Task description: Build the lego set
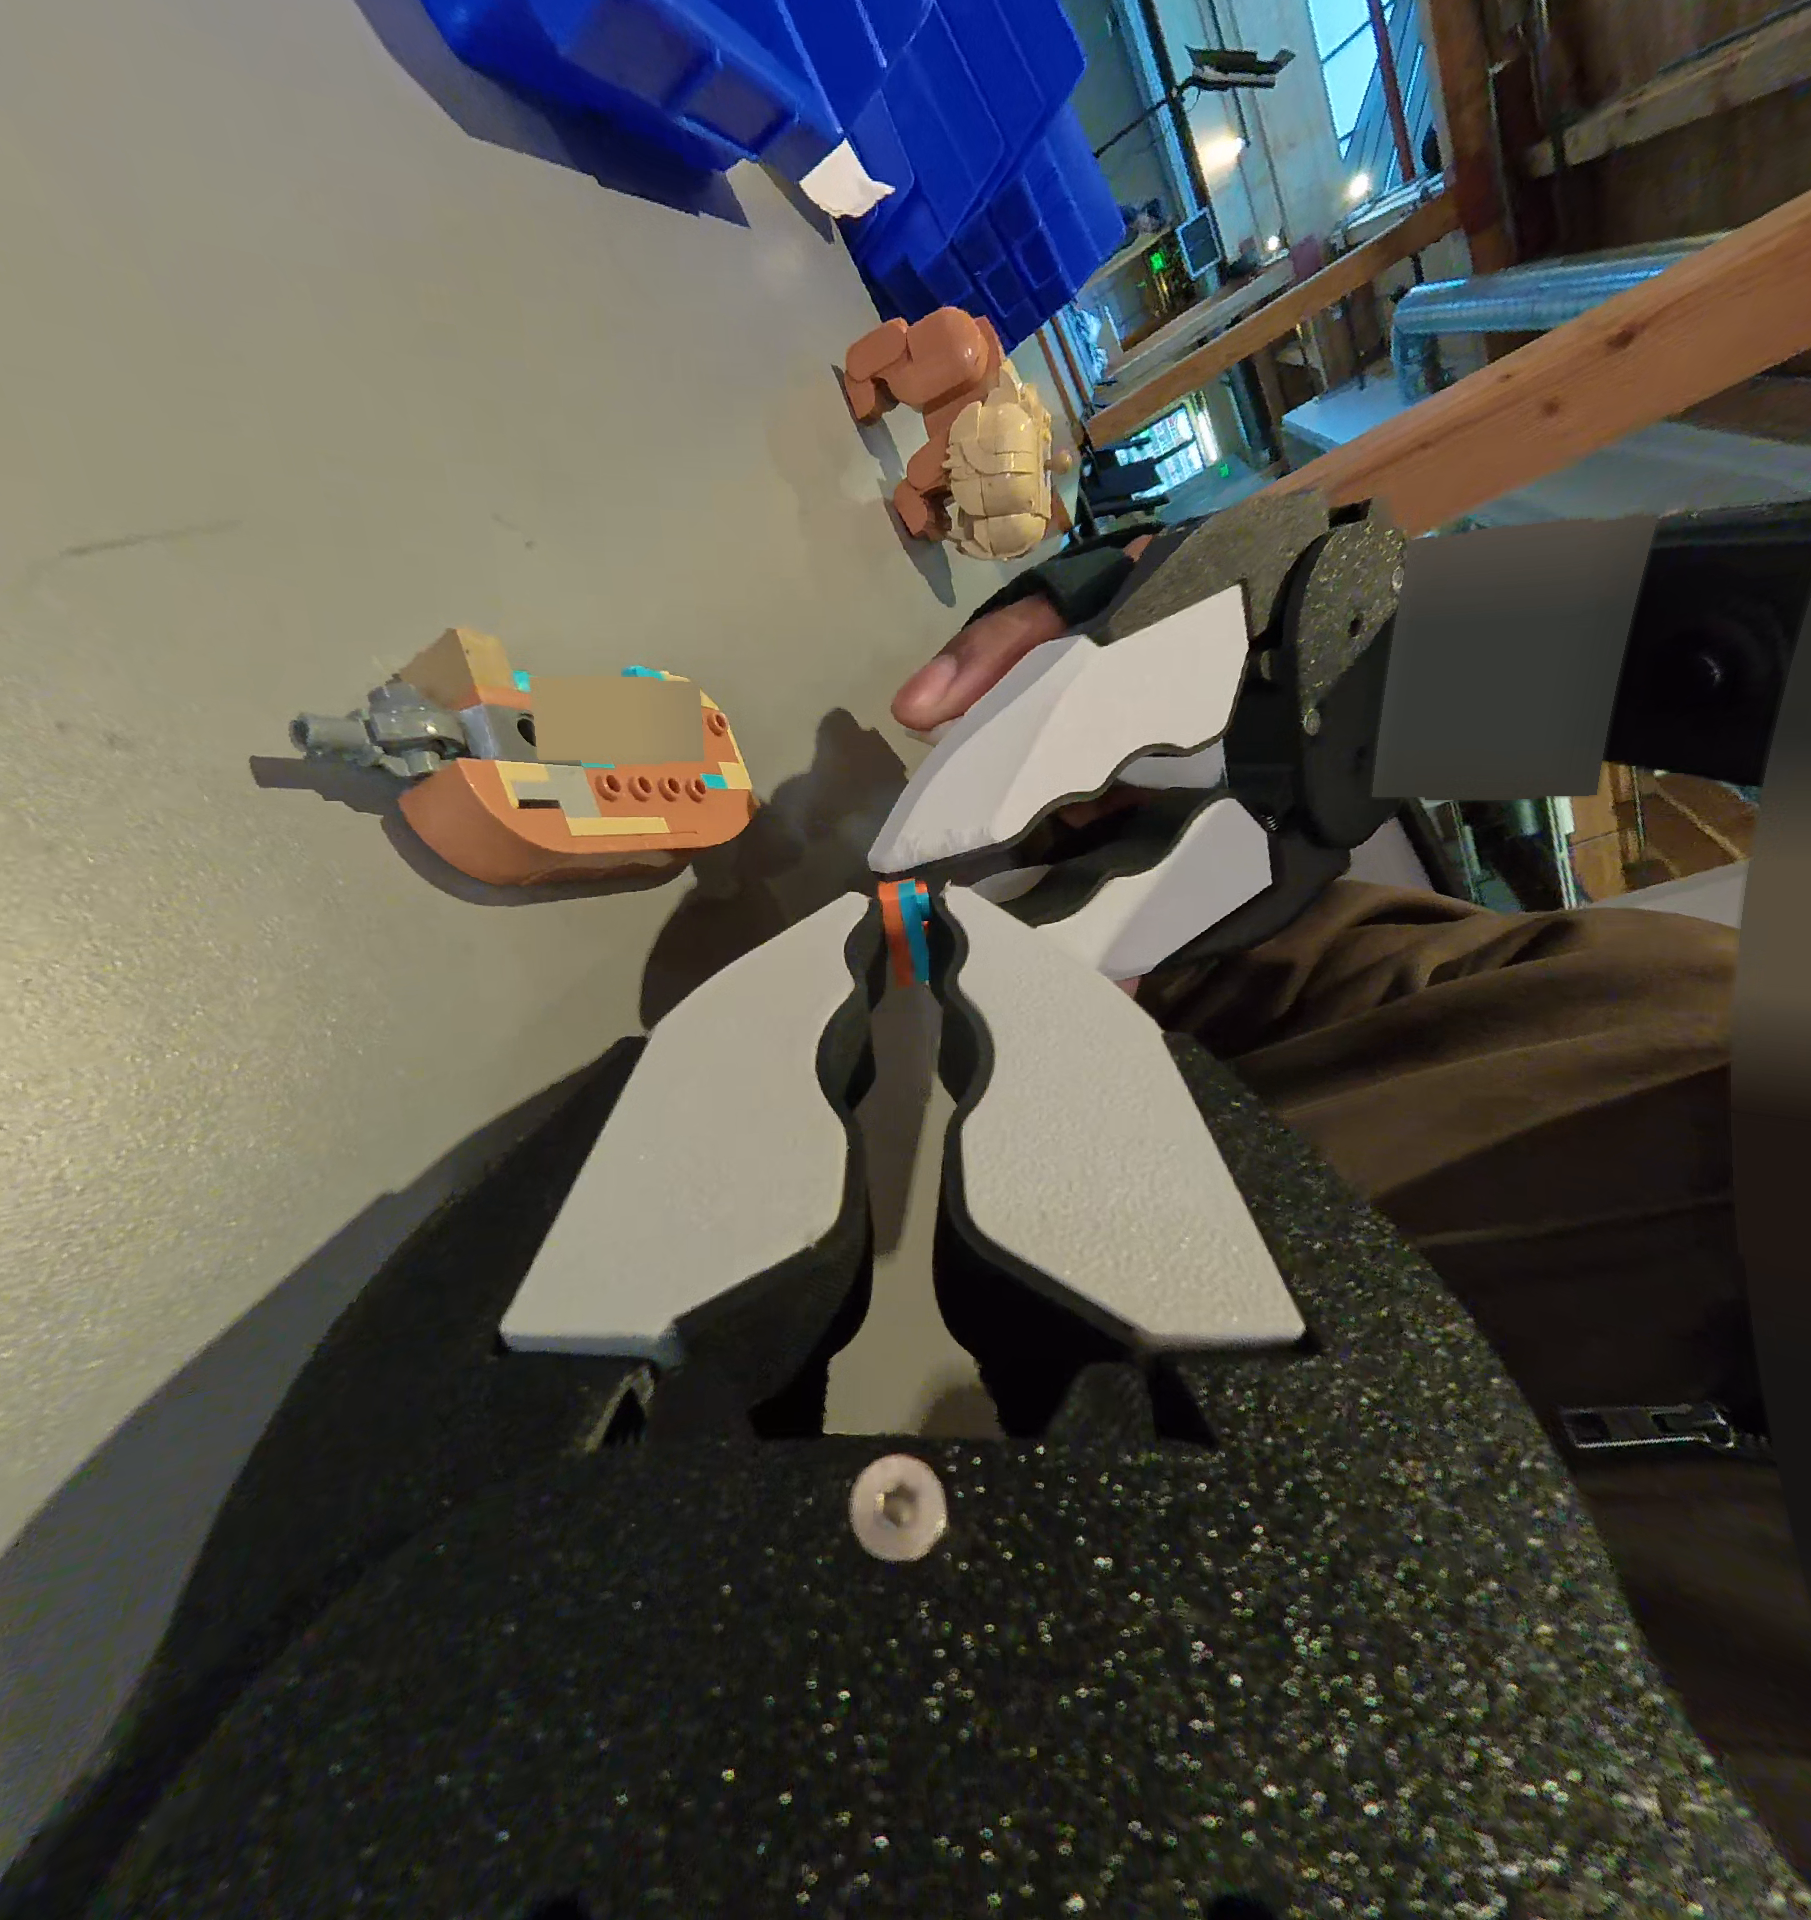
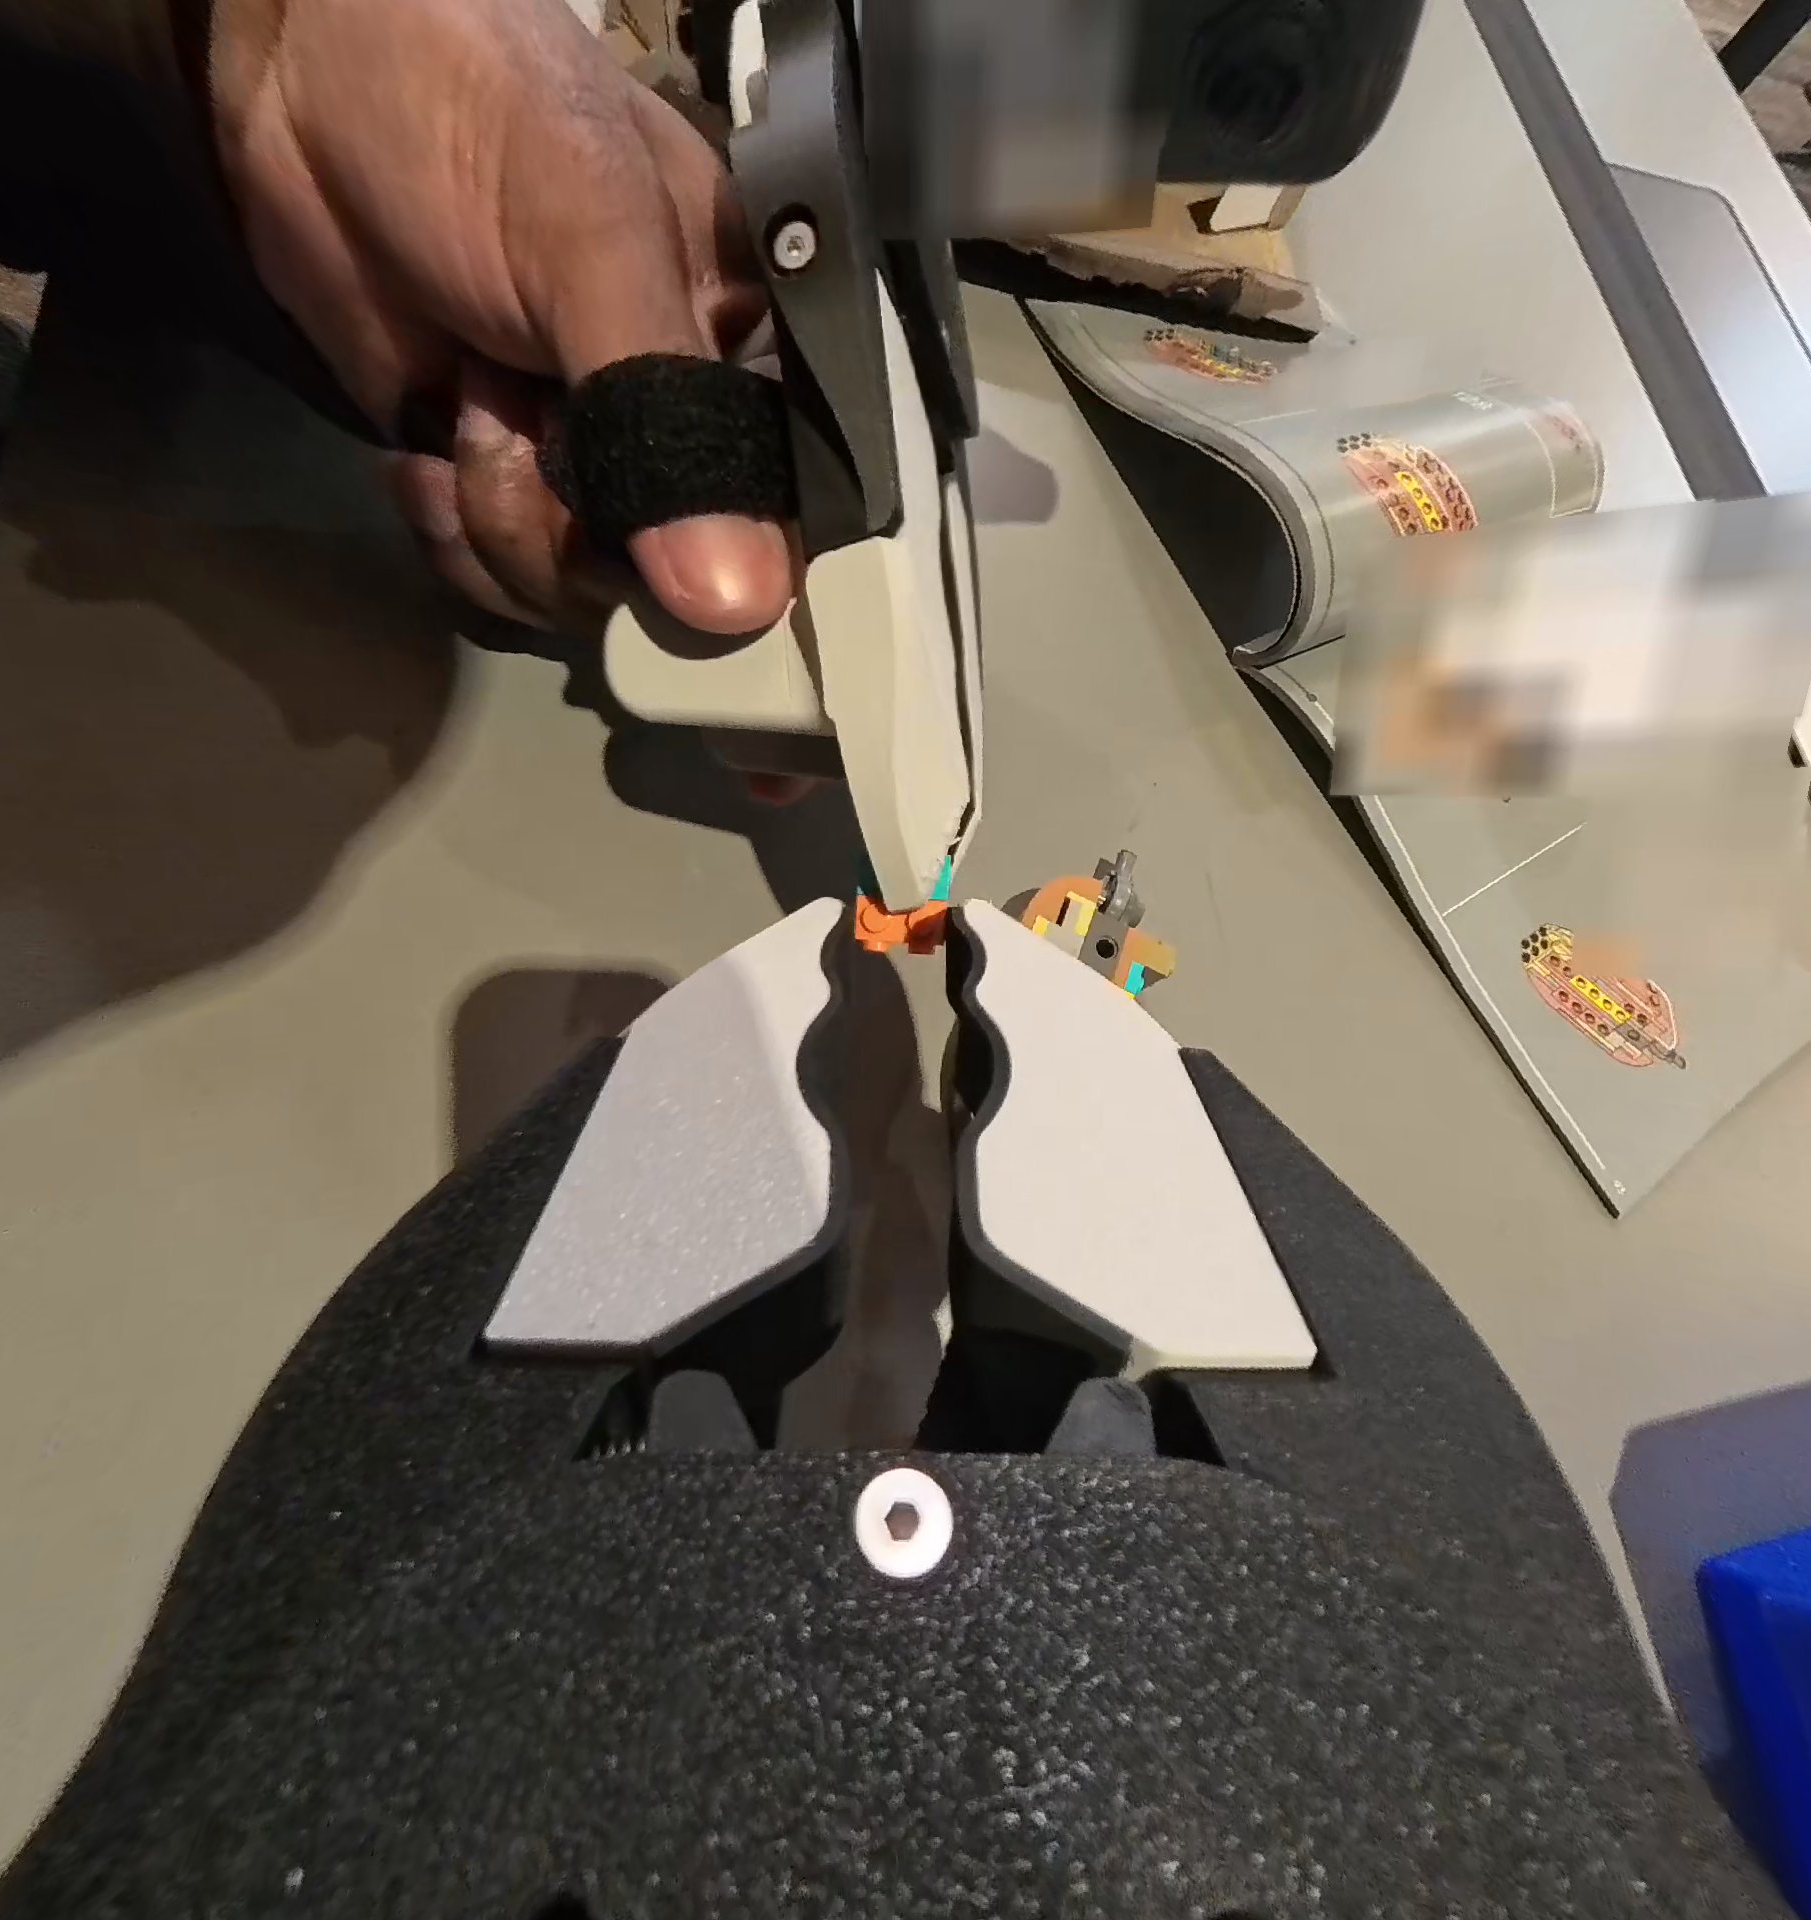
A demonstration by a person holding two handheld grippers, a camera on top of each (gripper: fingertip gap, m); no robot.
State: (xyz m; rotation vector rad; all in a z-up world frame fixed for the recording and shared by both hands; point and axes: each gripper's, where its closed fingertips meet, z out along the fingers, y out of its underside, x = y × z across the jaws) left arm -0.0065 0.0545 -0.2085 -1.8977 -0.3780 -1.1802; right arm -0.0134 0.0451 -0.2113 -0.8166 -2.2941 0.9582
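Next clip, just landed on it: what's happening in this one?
A person is building a lego set with a pair of hand-held tongs. The left tongs and the right tongs meet tip to tip, both shut on a small orange and teal brick piece held above the grey table. The half-built brown hull sits apart on the table, as does a tan and brown lego figure. An open instruction booklet lies nearby, beside blue bins.
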